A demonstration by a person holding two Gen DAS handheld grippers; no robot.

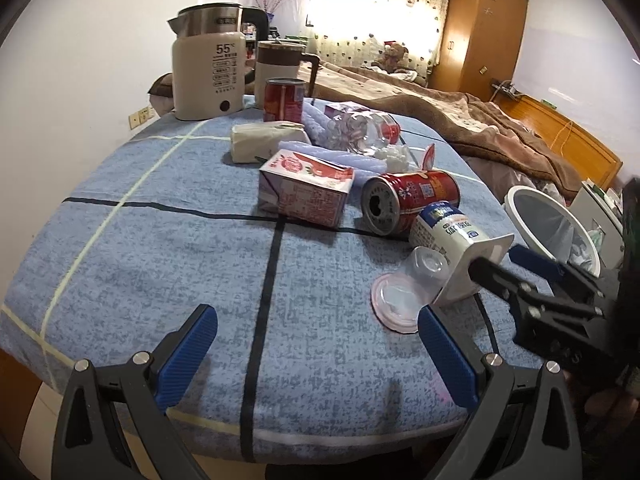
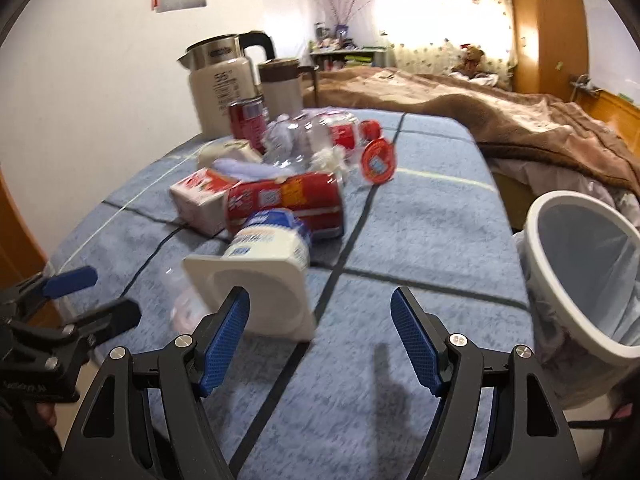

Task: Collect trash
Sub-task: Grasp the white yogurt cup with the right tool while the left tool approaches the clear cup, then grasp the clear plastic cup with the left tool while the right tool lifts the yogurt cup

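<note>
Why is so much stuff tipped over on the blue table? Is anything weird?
Yes. The red can, the pink milk carton and the white yogurt cup all lie on their sides, and a clear plastic cup is tipped beside the yogurt cup. They look like empties, not yet in the white bin.

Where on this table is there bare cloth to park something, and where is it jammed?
Bare cloth spans the near-left, between the table edge, the kettle and the pink carton. Crowded: cans, carton and bottle fill the middle, with the yogurt cup nearest the bin.
</note>
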